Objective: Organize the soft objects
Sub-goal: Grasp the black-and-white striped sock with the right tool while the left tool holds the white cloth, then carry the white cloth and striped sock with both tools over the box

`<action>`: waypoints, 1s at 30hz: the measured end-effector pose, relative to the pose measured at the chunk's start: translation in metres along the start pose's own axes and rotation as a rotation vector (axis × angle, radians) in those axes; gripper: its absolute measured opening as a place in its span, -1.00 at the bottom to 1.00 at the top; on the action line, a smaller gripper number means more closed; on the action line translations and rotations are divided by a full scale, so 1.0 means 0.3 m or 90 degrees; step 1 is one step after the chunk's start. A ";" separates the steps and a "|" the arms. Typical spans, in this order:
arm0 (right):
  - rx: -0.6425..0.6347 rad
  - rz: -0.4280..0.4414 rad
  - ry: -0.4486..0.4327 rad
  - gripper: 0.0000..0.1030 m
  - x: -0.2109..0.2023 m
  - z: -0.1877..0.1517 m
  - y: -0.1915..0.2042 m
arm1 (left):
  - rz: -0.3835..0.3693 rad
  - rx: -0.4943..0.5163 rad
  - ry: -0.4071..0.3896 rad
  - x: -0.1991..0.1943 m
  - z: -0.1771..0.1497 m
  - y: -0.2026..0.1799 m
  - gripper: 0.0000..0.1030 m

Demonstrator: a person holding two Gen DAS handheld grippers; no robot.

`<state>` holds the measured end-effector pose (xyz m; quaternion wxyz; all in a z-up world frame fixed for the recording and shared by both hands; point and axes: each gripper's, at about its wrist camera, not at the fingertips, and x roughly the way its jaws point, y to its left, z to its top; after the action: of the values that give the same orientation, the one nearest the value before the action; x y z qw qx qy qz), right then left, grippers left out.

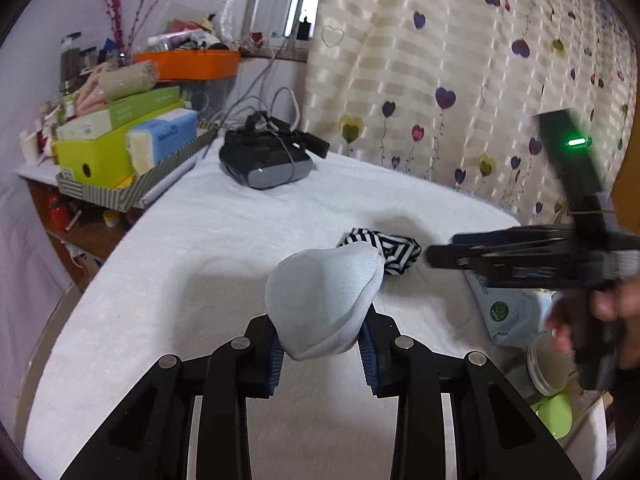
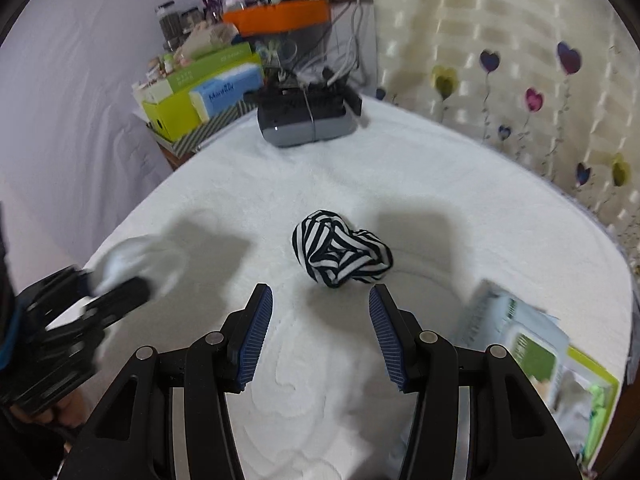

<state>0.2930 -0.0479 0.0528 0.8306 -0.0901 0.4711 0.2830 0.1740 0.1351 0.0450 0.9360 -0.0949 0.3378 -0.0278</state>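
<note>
My left gripper (image 1: 322, 336) is shut on a pale blue rolled sock (image 1: 324, 300) and holds it above the white towel (image 1: 200, 240). In the right wrist view the left gripper (image 2: 120, 292) and the sock (image 2: 128, 260) show blurred at the left. A black-and-white striped bundle (image 2: 340, 254) lies on the towel; it also shows in the left wrist view (image 1: 390, 250) just behind the sock. My right gripper (image 2: 320, 300) is open and empty, just short of the striped bundle. It shows in the left wrist view (image 1: 436, 256) at the right, blurred.
A black and grey device with cables (image 1: 266, 158) sits at the far end of the towel. A striped tray with green and blue boxes (image 1: 120, 152) stands at the back left, an orange bin (image 1: 188, 64) behind it. A wipes pack (image 2: 516, 332) lies at the right. A heart-pattern curtain (image 1: 460, 80) hangs behind.
</note>
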 end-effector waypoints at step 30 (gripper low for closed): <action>-0.011 -0.040 0.082 -0.71 0.159 0.101 -0.009 | -0.017 -0.021 -0.025 -0.076 -0.002 0.010 -0.40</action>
<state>0.3356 -0.0193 0.0291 0.8061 -0.1299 0.5185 0.2541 0.1561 0.1405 0.0584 0.9403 -0.1151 0.3185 -0.0326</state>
